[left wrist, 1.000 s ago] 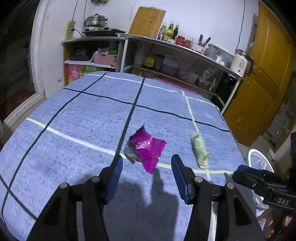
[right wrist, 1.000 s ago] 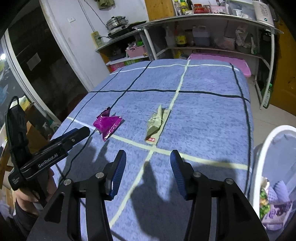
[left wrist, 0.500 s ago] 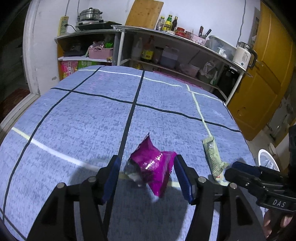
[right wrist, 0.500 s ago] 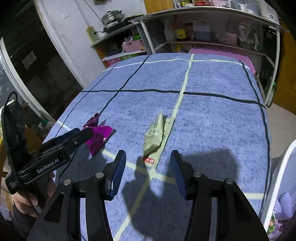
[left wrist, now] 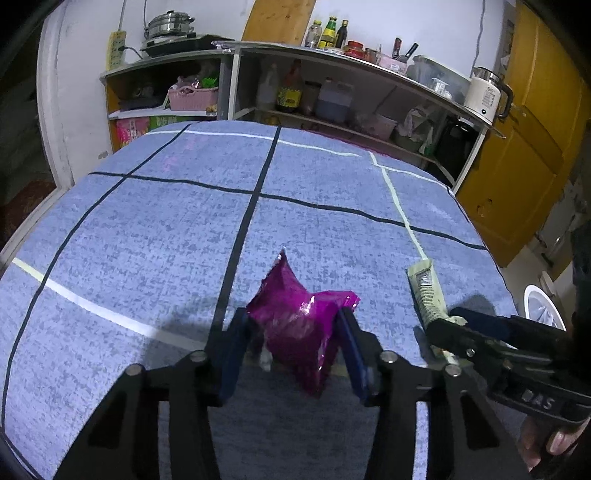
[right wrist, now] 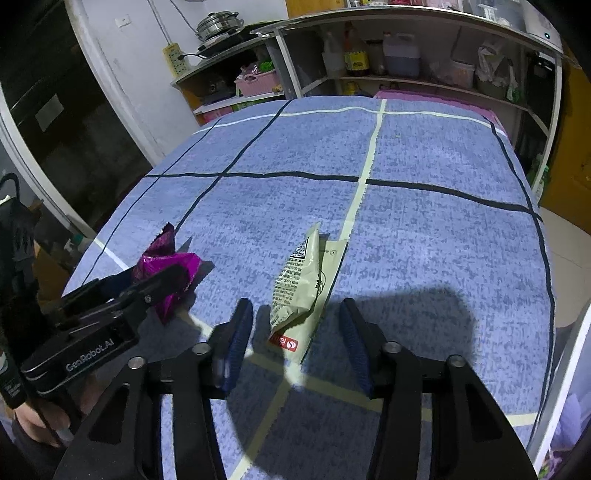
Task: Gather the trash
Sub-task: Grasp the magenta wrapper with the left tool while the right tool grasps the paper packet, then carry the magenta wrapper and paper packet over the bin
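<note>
Now left claw (left wrist: 291, 332) has closed around the magenta wrapper (left wrist: 299, 325).

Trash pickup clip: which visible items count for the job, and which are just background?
Job: magenta wrapper between the left gripper fingers; green wrapper ahead of the open right gripper; white bin.

Background: kettle, pink basket, steel pot, sauce bottles.

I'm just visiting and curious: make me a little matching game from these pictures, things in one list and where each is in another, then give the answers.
Things:
1. magenta wrapper
2. pale green wrapper
3. white kettle
4. pink basket

Places:
A. top of the shelf, beside the yellow door
B. lying on the tablecloth ahead of the right gripper
C. between the left gripper fingers
D. inside the left shelf

Pairs: 1-C, 2-B, 3-A, 4-D
</note>
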`<state>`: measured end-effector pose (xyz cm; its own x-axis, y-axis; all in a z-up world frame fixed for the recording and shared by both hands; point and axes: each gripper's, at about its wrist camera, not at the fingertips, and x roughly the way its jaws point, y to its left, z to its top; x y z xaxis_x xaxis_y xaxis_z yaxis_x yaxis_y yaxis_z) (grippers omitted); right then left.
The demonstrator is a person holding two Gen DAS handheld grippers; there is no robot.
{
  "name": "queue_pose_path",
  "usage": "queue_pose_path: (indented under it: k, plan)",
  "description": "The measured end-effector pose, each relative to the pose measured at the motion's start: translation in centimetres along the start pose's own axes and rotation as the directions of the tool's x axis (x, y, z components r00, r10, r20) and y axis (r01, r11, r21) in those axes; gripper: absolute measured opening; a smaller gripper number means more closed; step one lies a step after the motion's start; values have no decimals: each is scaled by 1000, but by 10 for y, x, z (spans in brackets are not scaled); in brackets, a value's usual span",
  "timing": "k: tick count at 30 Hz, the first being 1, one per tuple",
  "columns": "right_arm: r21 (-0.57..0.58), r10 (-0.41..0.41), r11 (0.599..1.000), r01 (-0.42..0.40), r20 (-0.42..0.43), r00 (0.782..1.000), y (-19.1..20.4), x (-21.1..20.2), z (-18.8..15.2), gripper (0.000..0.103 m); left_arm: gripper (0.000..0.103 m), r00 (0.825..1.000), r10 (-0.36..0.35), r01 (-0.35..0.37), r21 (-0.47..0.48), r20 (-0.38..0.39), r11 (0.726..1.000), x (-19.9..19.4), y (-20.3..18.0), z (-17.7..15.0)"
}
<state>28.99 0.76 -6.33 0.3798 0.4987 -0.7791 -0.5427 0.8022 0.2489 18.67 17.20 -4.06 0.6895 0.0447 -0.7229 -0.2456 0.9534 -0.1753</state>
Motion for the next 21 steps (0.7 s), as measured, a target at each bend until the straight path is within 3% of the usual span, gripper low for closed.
queue_pose_path:
  k: [2,6,21]
  plan:
    - [2,-1,1000,1,-1,1000,-1,1,0,30,41,1000,-1,1,8,6,1000,-2,-2,-1]
    - [-1,1,1000,-1,5,1000,0,0,-1,26,37,1000,-7,7,5,15,1000,-7,-3,-3]
    - [-13,27,1000,-27,48,998,2,-32,-13,21,34,996,-38,38,-6,75,999,-38,-8,-10]
